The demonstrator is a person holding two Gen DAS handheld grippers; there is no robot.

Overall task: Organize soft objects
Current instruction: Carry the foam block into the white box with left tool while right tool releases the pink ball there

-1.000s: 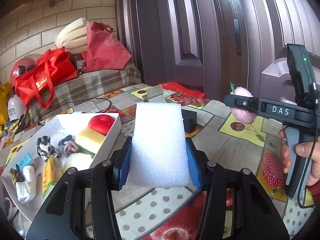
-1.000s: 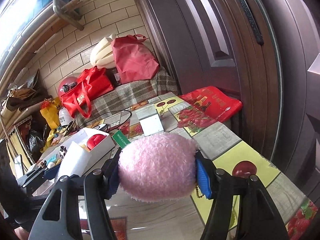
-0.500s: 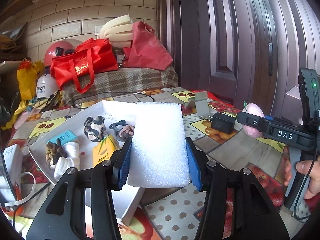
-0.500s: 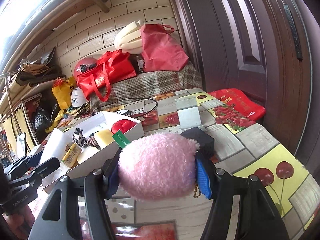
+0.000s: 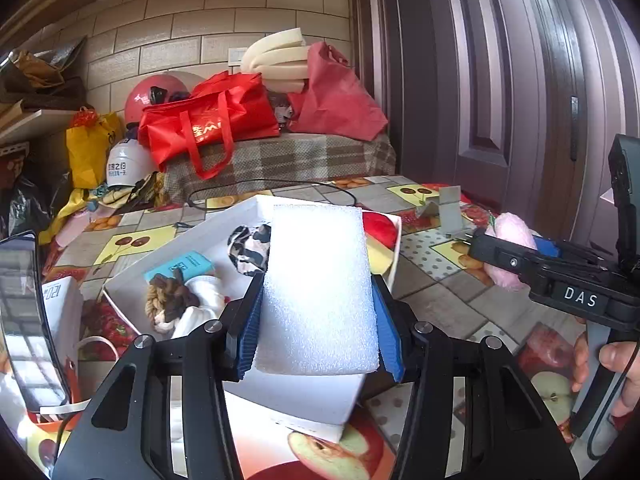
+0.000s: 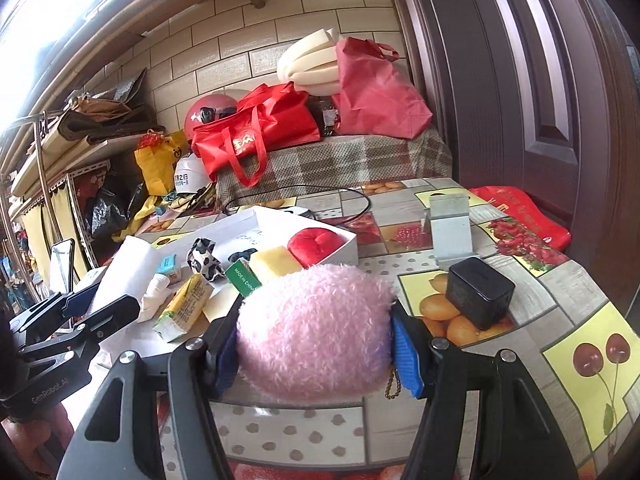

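Foam is filling the centre of my left wrist view: I am pinching a white rectangular foam block [image 5: 318, 292] between the blue pads of the left tool [image 5: 320, 328], and it is standing upright above the near end of the white shallow cardboard tray [image 5: 224, 228]. In the tray, left of the block, a brown-and-white knotted rope toy [image 5: 168, 300], a teal small carton [image 5: 188, 266] and a black-and-white cow-print plush [image 5: 248, 246] are lying; a red round plush cushion [image 5: 378, 228] is peeking out at the block's upper right.

In my right wrist view, the right tool [image 6: 316, 354] is squeezing a pink fluffy plush ball [image 6: 312, 332] at lower centre, held over the fruit-patterned tabletop [image 6: 560, 292]. A black small box [image 6: 478, 292] is sitting to the right of the ball, and a yellow sponge block [image 6: 274, 260] is resting in the tray just above it.
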